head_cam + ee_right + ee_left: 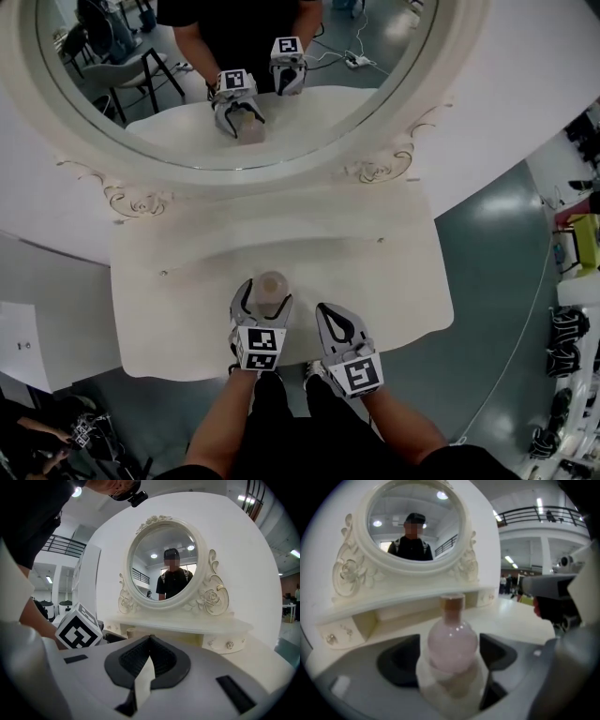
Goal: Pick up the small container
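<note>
Pink container (pixel 453 641) btwn open L claw (pixel 449 662)

Cream desk (pixel 178 319), scalloped front edge; small knobbed drawers (pixel 228 645) under raised shelf. Oval mirror (pixel 319 112) above, carved rose-scroll frame, set in white rounded back panel (pixel 525 84). Glossy grey-green floor (pixel 497 272). Dark chair (pixel 141 67) reflected in mirror. Ceiling lights (pixel 441 495); balcony railing (pixel 534 513) high at right.

The small, round-bellied container of pale pink translucent glass (pixel 452 644), topped by a tan stopper, stood upright on the cream dressing table (pixel 375 281) near its front edge, between the left gripper's (pixel 266 298) parted jaws.
</note>
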`<state>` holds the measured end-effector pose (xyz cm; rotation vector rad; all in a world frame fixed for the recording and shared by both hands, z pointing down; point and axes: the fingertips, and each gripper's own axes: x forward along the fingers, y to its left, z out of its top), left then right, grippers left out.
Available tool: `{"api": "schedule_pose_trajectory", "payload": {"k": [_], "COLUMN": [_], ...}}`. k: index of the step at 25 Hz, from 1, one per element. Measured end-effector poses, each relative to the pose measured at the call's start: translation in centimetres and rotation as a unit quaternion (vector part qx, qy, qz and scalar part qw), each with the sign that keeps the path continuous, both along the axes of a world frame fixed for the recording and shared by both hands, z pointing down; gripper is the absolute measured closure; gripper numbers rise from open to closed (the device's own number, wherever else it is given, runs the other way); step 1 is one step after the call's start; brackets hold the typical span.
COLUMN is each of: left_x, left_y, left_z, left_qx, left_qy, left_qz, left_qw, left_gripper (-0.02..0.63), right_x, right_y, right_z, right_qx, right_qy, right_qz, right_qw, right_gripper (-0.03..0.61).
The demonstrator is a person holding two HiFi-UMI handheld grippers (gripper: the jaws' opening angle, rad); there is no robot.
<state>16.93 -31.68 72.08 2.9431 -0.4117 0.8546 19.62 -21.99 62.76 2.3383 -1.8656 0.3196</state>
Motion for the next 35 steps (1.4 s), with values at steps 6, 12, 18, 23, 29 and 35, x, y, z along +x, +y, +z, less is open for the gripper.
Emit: {"api": "schedule_pose_trajectory", "payload": {"k": [6, 12, 18, 23, 29, 35], "left_x": [1.5, 2.2, 2.4, 2.3, 1.8, 1.4], "left_y": [-0.2, -0.3, -0.4, -0.4, -0.8, -0.5], "left_z": [0.9, 1.8, 2.0, 2.0, 0.8, -3.7], "left_qx": [-0.009, -0.011, -0.011, -0.009, -0.006, 0.026], "left_qy": [-0.014, -0.046, -0.058, -0.055, -0.013, 0.036], "left_qz": [0.013, 0.027, 0.025, 0.027, 0.008, 0.008], "left_qw": [0.9998, 0.9985, 0.9979, 0.9981, 0.9999, 0.9990], "left_gripper": [0.229, 0.229, 0.218, 0.219, 0.219, 0.219], "right_x": [0.8, 1.0, 0.9, 0.7, 0.8, 1.1], "right_y": [0.5, 0.6, 0.1, 0.1, 0.6, 1.0], "right_z": [0.5, 0.8, 0.7, 0.5, 0.0, -0.3], "right_qx": [-0.007, -0.004, -0.001, -0.001, 0.008, 0.006], "right_qy": [-0.005, -0.015, -0.021, -0.026, -0.018, -0.008], "right_qz": [0.008, 0.011, 0.006, 0.012, 0.017, 0.025], "right_qw": [1.000, 1.000, 1.000, 1.000, 1.000, 1.000], "right_gripper": [0.583, 0.583, 0.583, 0.583, 0.583, 0.583]}}
